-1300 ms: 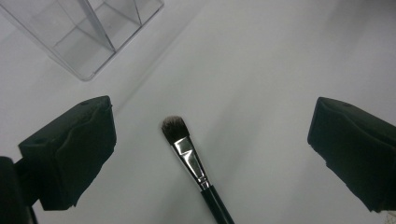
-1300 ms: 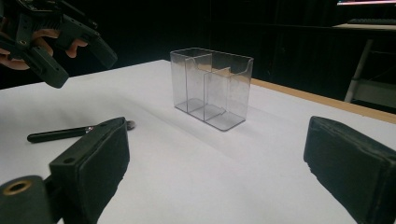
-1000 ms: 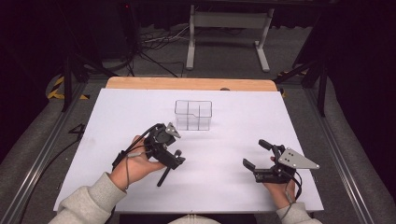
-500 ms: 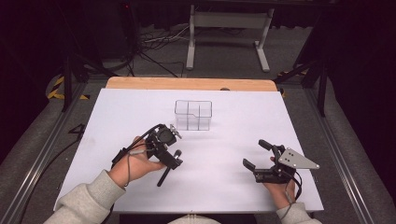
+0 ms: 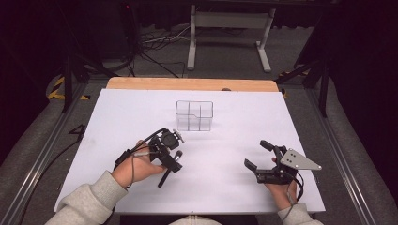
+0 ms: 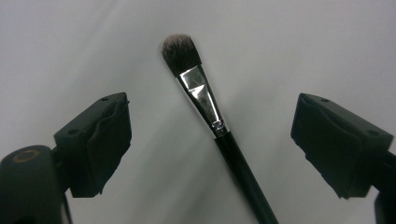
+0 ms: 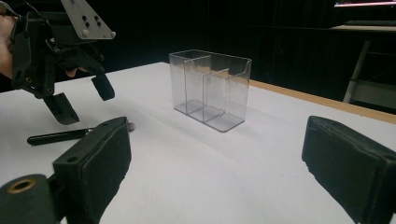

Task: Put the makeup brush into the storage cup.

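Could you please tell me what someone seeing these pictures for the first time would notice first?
Probably the black-handled makeup brush with a silver ferrule and dark bristles, lying flat on the white table between the open jaws of the left gripper, which hangs over it without touching it. Next comes the clear plastic organiser box with inner dividers, standing upright at mid-table beyond the brush. The right gripper waits open at the near right.

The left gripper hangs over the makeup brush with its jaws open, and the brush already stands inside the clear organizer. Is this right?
Not quite. The left gripper does hang over the makeup brush with its jaws open, but the brush lies flat on the white table, outside the clear organizer, which holds nothing. The left gripper view shows the brush lying on the table, and the high view shows the organizer apart from it.
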`<action>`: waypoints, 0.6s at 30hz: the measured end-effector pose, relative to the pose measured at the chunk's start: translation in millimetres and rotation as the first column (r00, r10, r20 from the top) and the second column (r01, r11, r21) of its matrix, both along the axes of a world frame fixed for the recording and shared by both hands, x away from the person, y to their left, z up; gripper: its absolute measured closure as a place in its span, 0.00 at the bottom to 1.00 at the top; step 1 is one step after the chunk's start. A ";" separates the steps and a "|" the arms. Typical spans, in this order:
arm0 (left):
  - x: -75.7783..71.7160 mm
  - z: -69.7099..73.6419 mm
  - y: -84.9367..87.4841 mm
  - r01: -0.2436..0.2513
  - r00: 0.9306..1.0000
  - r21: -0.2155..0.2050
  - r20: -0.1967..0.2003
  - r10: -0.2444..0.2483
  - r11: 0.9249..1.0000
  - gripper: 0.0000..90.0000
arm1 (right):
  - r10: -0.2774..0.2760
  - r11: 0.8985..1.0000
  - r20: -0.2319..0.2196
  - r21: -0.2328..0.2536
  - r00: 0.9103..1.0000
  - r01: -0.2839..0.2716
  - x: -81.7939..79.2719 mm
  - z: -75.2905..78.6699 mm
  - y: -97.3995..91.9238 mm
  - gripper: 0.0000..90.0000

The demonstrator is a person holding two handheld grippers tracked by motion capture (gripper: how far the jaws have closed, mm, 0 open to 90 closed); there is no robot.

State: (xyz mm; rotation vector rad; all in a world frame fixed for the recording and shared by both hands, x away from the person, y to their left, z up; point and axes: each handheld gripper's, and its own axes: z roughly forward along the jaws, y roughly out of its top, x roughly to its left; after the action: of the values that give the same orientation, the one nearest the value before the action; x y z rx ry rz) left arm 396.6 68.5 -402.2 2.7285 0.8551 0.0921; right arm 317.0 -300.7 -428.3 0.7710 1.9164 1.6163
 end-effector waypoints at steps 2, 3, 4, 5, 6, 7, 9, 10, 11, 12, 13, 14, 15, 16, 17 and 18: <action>0.3 -2.2 0.3 -0.003 1.000 0.004 -0.011 0.003 1.000 0.17 | 0.000 1.000 0.001 0.000 1.000 0.000 -0.1 0.0 0.2 0.09; 0.3 -2.2 0.3 -0.003 1.000 0.004 -0.011 0.003 1.000 0.18 | 0.000 1.000 0.001 0.000 1.000 0.000 -0.1 0.0 0.2 0.09; 0.3 -4.0 0.4 -0.008 1.000 0.007 -0.023 0.008 1.000 0.18 | 0.000 1.000 0.000 -0.002 1.000 0.000 -0.2 0.0 0.4 0.09; 0.0 -5.7 0.4 -0.015 1.000 0.007 -0.024 0.016 1.000 0.20 | 0.000 1.000 0.001 -0.003 1.000 0.000 -0.1 -0.1 0.5 0.09; 0.3 -7.1 0.6 -0.022 0.999 0.009 -0.033 0.022 1.000 0.22 | 0.001 1.000 0.000 -0.002 1.000 -0.001 0.0 -0.2 0.6 0.10; 0.8 -8.1 1.0 -0.026 0.999 0.009 -0.039 0.027 1.000 0.23 | 0.002 1.000 -0.002 -0.001 1.000 -0.002 0.1 -0.3 0.5 0.10; 1.3 -9.7 1.4 -0.033 0.999 0.010 -0.041 0.033 0.999 0.26 | 0.004 1.000 -0.001 -0.001 1.000 -0.004 0.0 -0.2 0.8 0.10; 2.1 -11.2 1.9 -0.037 0.998 0.012 -0.049 0.037 0.999 0.28 | 0.004 1.000 0.000 -0.001 1.000 -0.004 0.0 -0.2 0.9 0.10; 2.3 -12.4 2.1 -0.045 0.998 0.009 -0.053 0.045 0.999 0.29 | 0.004 1.000 0.001 -0.001 1.000 -0.004 -0.1 -0.1 1.0 0.10; 2.9 -13.1 2.4 -0.046 0.997 0.014 -0.057 0.047 0.999 0.30 | 0.004 1.000 0.001 -0.001 1.000 -0.004 -0.2 -0.1 1.0 0.10; 3.1 -14.1 2.5 -0.048 0.997 0.013 -0.060 0.048 0.999 0.31 | 0.004 1.000 0.001 -0.002 1.000 -0.004 -0.2 -0.1 1.0 0.10; 2.7 -15.0 2.3 -0.054 0.997 0.011 -0.058 0.055 0.998 0.32 | 0.005 1.000 0.001 -0.003 1.000 -0.005 -0.2 -0.1 1.0 0.10; 2.9 -15.3 2.3 -0.047 0.997 0.019 -0.064 0.048 0.999 0.33 | 0.005 1.000 0.001 -0.003 1.000 -0.005 -0.2 -0.1 1.0 0.10; 2.5 -15.9 2.1 -0.044 0.997 0.023 -0.063 0.045 0.999 0.34 | 0.004 1.000 0.001 -0.004 1.000 -0.004 -0.1 -0.1 1.0 0.10; 2.5 -15.9 2.1 -0.044 0.997 0.023 -0.063 0.045 0.999 0.35 | 0.004 1.000 0.001 -0.004 1.000 -0.004 -0.1 -0.1 1.0 0.10; 1.9 -17.1 1.6 -0.030 0.998 0.028 -0.061 0.032 0.999 0.35 | 0.005 1.000 0.000 -0.004 1.000 -0.005 -0.1 -0.1 1.0 0.10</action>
State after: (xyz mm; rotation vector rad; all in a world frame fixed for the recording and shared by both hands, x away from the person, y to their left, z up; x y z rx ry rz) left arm 398.4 70.2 -419.3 2.7562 0.9195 0.0269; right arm 316.9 -299.7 -428.4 0.7652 1.9222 1.6148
